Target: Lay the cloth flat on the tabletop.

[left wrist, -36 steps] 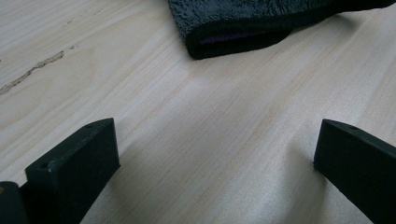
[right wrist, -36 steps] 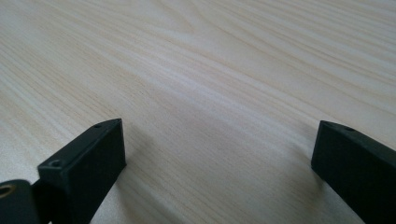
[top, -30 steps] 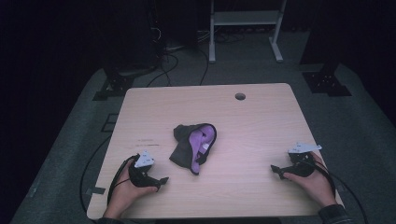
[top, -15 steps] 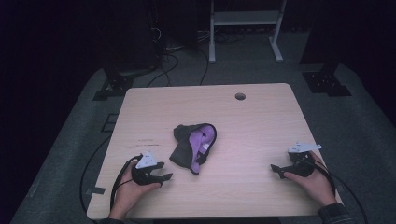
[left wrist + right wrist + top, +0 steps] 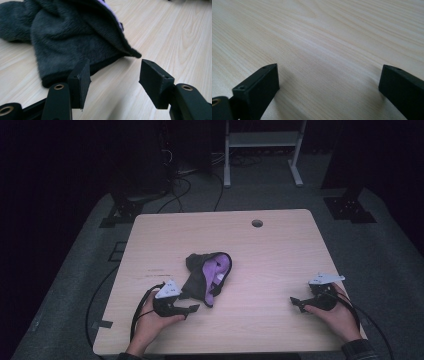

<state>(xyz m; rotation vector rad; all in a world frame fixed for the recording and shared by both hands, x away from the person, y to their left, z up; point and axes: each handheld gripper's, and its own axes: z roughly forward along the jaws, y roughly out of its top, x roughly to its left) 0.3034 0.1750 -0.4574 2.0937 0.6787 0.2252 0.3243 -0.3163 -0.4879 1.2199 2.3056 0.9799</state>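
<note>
Lying near the middle of the surface (image 5: pixel 280 250), a little toward our left side, the dark grey fleece garment (image 5: pixel 207 276) sits crumpled, with its purple lining (image 5: pixel 216 269) turned up and open to the high view. In the left gripper view we see the same garment (image 5: pixel 67 40) close up: soft dark pile, a thin rim of purple along its upper fold, and one pointed corner of the hem reaching toward the gap ahead of us.

Our left tongs (image 5: pixel 192 308) rest low on the surface just beside the garment's near edge, held in our left hand (image 5: pixel 152 320). Their jaws stand apart with nothing between them; in the left gripper view (image 5: pixel 113 75) one jaw sits right against the garment's dark hem, though we cannot tell whether it touches, and the other stands over bare wood.

Our right tongs (image 5: pixel 296 302) lie well apart from the garment, near the right edge of the surface, in our right hand (image 5: pixel 337 315). In the right gripper view (image 5: pixel 329 85) their jaws are spread wide over pale wood grain and hold nothing.

A round hole (image 5: pixel 257 223) marks the far part of the surface. Beyond it, on the dark floor, we see cables (image 5: pixel 185 185) and the legs of a white frame (image 5: pixel 262 150).
</note>
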